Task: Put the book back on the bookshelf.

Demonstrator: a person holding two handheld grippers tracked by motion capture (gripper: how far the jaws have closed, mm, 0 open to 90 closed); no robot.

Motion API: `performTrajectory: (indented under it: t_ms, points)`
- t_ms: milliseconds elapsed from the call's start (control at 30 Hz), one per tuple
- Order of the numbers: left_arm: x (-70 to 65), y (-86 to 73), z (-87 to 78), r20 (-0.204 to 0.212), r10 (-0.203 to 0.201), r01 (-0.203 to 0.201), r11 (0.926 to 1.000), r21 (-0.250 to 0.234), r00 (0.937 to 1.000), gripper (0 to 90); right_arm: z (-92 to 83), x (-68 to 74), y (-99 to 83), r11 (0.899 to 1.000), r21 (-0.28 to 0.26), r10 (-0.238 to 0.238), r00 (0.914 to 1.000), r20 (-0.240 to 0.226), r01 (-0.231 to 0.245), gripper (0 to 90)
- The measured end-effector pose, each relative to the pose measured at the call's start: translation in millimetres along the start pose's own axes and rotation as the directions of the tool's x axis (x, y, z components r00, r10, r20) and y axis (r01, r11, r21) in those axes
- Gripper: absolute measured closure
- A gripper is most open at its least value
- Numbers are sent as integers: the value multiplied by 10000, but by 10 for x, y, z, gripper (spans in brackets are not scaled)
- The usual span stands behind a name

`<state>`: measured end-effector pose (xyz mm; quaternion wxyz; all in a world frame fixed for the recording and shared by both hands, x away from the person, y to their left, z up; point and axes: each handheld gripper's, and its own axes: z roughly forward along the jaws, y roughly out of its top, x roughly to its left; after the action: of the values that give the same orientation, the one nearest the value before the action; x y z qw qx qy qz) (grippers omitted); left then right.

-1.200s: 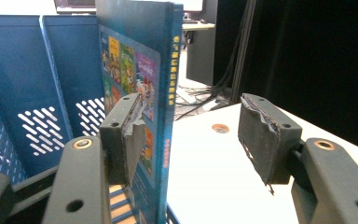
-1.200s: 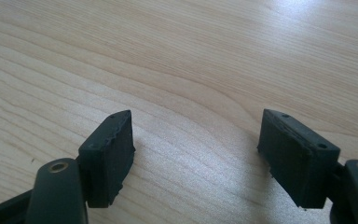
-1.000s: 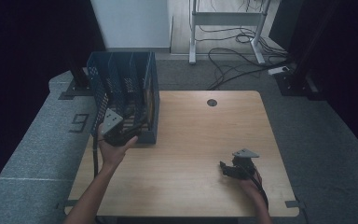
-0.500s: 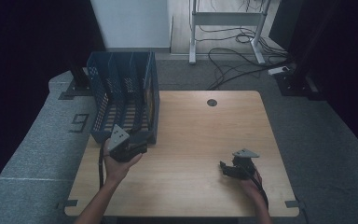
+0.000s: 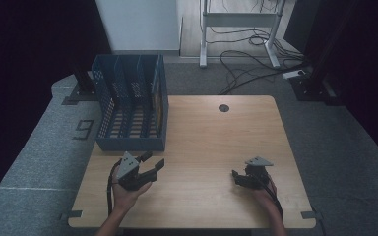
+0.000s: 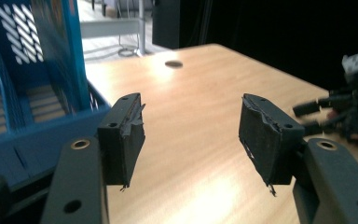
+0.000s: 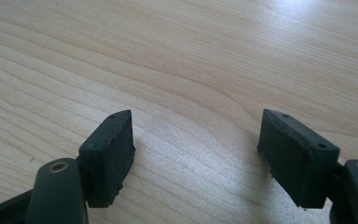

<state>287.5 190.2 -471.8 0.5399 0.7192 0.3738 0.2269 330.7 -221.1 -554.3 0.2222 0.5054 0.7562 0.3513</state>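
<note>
My left gripper (image 5: 153,160) hovers low over the wooden table (image 5: 206,132), just in front of the blue file rack (image 5: 130,105). Its jaws stand open with nothing between them (image 6: 191,135). In the left gripper view the rack (image 6: 32,79) stands close at the left. My right gripper (image 5: 236,175) rests near the table's front right, jaws open and empty, pointing left. In the right gripper view its open jaws (image 7: 196,154) hang just above bare wood (image 7: 191,60). The left gripper view also catches the right gripper (image 6: 349,107) at its right edge.
A round cable hole (image 5: 223,107) sits at the table's far middle. The rack holds several upright dividers and something yellowish (image 5: 156,105) in its right slot. Grey carpet (image 5: 44,147) surrounds the table; a desk frame and cables (image 5: 246,54) lie behind.
My left gripper has drawn back from the rack's front toward the near edge and sunk lower. The right gripper has stayed still.
</note>
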Motion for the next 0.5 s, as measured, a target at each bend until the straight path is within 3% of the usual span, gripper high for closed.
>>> performTrajectory:
  t_ms: [200, 333, 500]
  points:
    - [29, -212, 56, 84, -362, 357, 9981, 505, 9993, 398, 0, 1, 0, 10000, 2, -6, 10000, 4, 6, 261]
    - [47, -253, 82, 137, -335, 324, 9968, 732, 9993, 398, 0, -1, 0, 10000, 0, 1, 10000, -1, -1, 262]
    - [47, -245, 71, 204, -362, 348, 9971, 673, 9991, 397, 0, 1, 0, 10000, 5, -13, 10000, 13, 13, 261]
